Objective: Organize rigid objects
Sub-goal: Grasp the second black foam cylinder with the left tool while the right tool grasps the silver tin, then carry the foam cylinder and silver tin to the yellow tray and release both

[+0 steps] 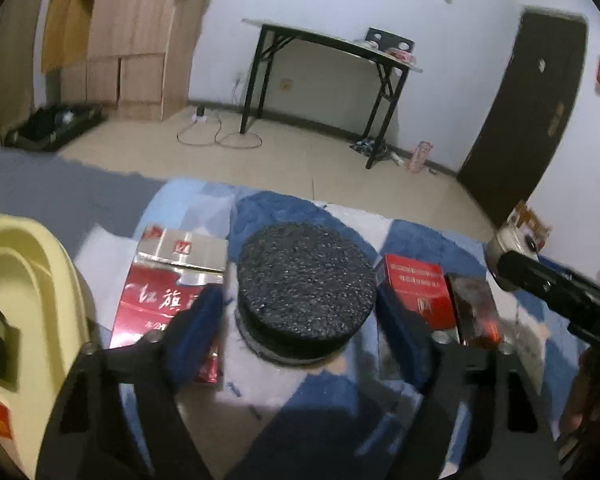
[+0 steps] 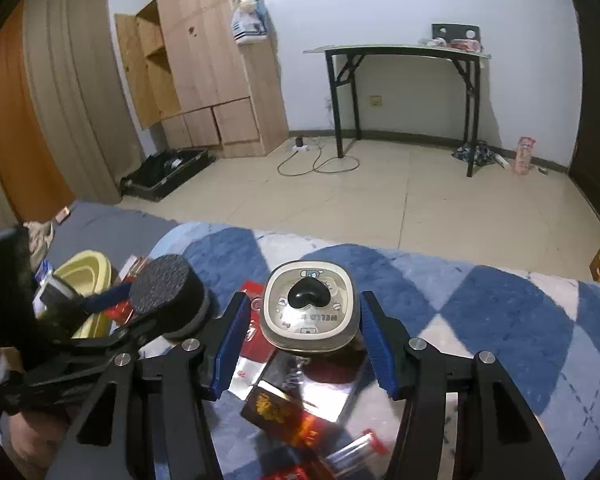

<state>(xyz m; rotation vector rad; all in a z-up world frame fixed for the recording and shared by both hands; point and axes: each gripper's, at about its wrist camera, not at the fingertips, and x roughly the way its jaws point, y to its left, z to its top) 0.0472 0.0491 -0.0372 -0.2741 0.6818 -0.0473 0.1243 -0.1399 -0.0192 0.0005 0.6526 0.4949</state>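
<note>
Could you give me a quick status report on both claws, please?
Left claw around black round puck. Right claw around cream lid. Contact unclear. Red boxes crowd both.

both tongs (image 1: 300, 320) (image 2: 304, 336) clamped, tilted downward

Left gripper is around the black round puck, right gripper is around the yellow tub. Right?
Not quite. The left gripper does straddle the black puck, but the right wrist view shows the right gripper around the cream square-topped jar. The yellow tub sits apart, far left.
</note>
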